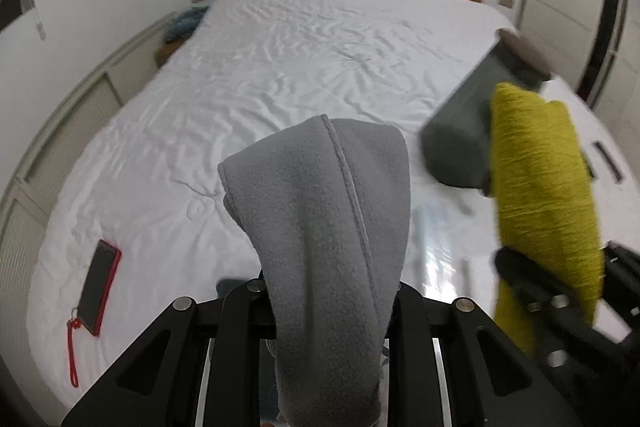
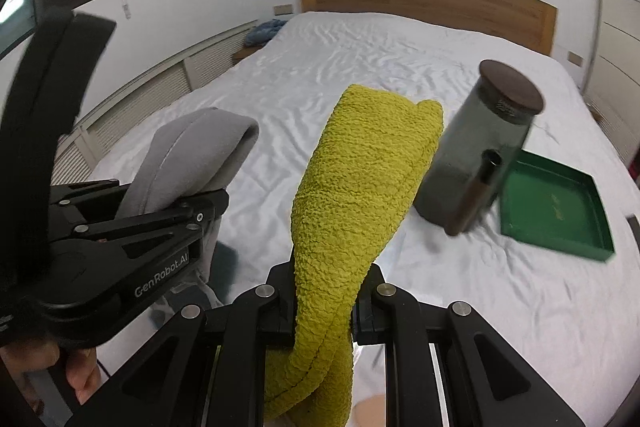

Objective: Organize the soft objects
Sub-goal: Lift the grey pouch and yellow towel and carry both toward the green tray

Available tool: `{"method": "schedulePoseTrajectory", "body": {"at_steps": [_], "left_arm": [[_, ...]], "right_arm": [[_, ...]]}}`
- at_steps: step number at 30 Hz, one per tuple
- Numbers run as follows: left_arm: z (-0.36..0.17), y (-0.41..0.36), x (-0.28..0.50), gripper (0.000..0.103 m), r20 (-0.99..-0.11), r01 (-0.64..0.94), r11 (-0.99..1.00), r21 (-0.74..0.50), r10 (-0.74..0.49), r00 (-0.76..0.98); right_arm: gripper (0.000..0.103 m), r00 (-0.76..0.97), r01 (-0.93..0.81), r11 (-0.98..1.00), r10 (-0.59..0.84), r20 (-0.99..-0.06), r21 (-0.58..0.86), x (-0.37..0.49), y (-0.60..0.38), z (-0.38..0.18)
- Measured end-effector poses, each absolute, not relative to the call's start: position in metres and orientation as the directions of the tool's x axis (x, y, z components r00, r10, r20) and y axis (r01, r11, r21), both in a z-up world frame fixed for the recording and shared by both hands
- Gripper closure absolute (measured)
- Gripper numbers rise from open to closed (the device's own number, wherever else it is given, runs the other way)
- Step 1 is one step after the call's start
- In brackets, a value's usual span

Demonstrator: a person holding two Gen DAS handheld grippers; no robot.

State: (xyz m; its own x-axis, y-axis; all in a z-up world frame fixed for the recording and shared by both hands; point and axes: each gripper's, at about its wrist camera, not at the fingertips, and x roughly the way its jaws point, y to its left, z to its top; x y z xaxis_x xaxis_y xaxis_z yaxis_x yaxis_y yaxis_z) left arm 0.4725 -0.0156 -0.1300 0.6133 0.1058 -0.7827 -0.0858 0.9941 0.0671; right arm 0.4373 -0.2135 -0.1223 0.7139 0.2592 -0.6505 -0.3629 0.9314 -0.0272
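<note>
Cloth in both tools: left tool (image 1: 332,291) clamped tight on grey fleece cloth (image 1: 320,211), right tool (image 2: 324,303) clamped tight on yellow knit cloth (image 2: 360,179). Both cloths lifted above white bed (image 1: 260,67), long axes running up the frames, away from the fingers. Dark glass jar (image 2: 476,147) at right of centre in the right view, tilted, blurred; green tray (image 2: 556,211) just beyond it, lower right. Tray nearer the right tool, probably the likelier drop spot. Phone (image 1: 98,287) lower left in the left view.
</note>
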Motion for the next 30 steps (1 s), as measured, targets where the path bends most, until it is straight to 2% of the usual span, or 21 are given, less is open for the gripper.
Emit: {"method": "schedulePoseTrajectory", "body": {"at_steps": [6, 13, 24, 30], "left_arm": [[-0.163, -0.023, 0.489, 0.084, -0.801, -0.130, 0.986, 0.109, 0.164, 0.576], [-0.155, -0.061, 0.482, 0.084, -0.825, -0.122, 0.988, 0.091, 0.143, 0.546], [-0.145, -0.168, 0.473, 0.084, -0.907, 0.015, 1.000, 0.024, 0.015, 0.422], [-0.139, -0.228, 0.483, 0.084, -0.925, 0.091, 0.996, -0.014, -0.048, 0.378]], "right_arm": [[0.087, 0.645, -0.448, 0.894, 0.312, -0.698, -0.014, 0.469, -0.228, -0.150], [0.087, 0.545, -0.521, 0.853, 0.313, -0.778, -0.021, 0.472, -0.253, -0.148], [0.087, 0.436, -0.457, 0.890, 0.206, -0.876, -0.018, 0.463, -0.348, -0.118], [0.087, 0.414, -0.397, 0.917, 0.151, -0.898, -0.029, 0.471, -0.404, -0.098]]}}
